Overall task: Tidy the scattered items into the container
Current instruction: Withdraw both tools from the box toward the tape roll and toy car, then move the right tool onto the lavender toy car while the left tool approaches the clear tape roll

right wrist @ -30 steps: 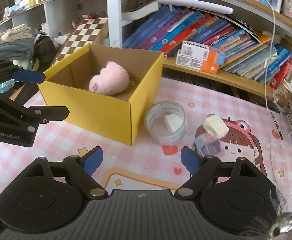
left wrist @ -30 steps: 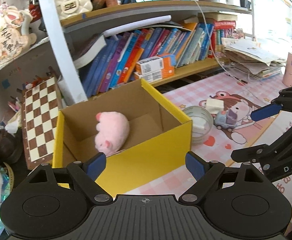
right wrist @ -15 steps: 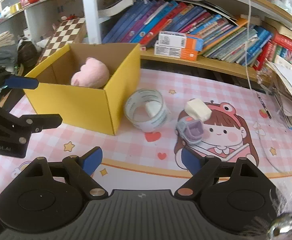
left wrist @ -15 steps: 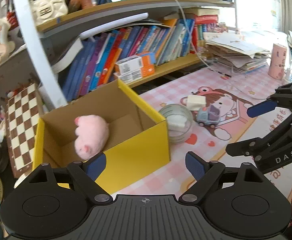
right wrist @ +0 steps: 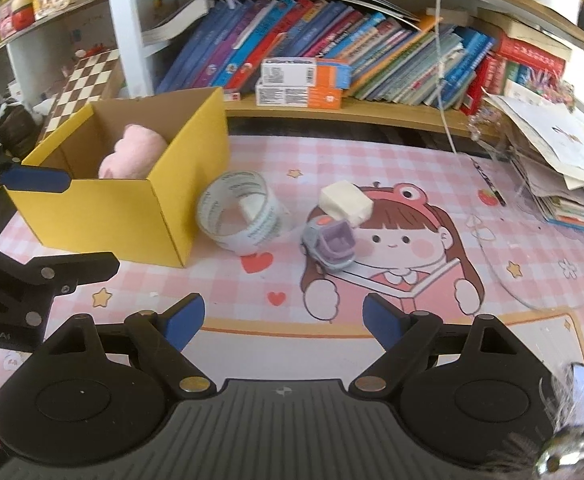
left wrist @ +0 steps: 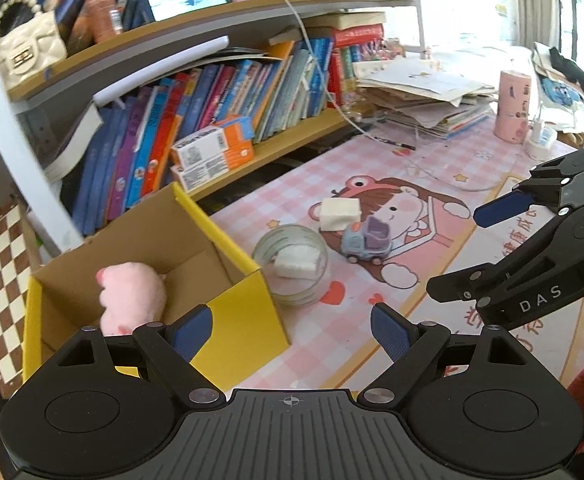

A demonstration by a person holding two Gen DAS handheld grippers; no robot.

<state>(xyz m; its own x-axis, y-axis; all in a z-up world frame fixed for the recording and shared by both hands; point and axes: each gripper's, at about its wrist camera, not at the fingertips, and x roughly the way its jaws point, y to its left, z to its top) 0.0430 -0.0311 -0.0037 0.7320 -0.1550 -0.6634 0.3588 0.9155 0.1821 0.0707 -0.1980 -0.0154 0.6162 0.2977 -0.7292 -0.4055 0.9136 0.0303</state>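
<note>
Since a second ago both my views have slid right, off the open yellow cardboard box toward the loose items. My left gripper and right gripper both gape wide, holding nothing. The pink plush toy lies inside the box; the clear tape roll, small lilac toy car and white foam block sit on the pink mat.

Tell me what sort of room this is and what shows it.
Most likely a child's study or bedroom desk at home. Shelves hold rows of colourful books; the desk wears a pink checked cartoon mat; a toy car and a pink plush in a yellow box sit about.
</note>
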